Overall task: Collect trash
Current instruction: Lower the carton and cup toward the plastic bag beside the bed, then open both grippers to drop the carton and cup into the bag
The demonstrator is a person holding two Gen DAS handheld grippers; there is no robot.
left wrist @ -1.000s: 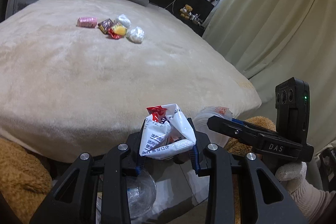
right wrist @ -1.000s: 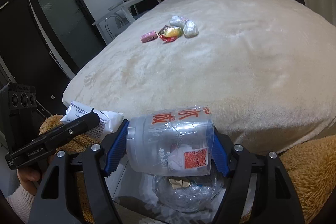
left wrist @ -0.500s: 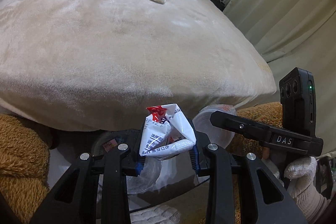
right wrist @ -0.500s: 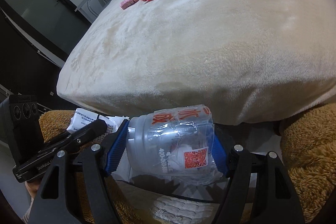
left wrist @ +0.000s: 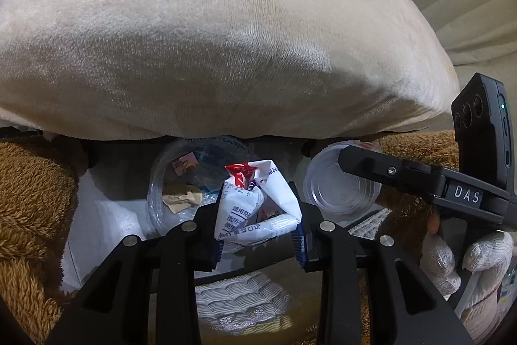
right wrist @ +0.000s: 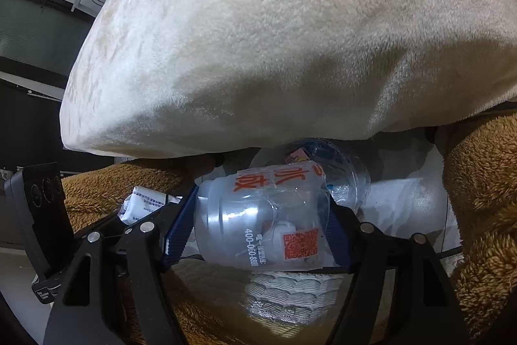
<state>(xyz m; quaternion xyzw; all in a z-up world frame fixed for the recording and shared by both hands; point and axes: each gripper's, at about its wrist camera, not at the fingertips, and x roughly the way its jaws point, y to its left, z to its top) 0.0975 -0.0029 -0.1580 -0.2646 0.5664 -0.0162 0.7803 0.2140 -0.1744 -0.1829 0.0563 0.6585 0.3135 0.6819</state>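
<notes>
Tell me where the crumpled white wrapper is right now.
In the left wrist view, the crumpled white wrapper sits low and central, clamped in the left gripper, just in front of the clear trash bin below the bed edge.

both wrist views close, facing bed [left wrist: 226,37] edge
</notes>
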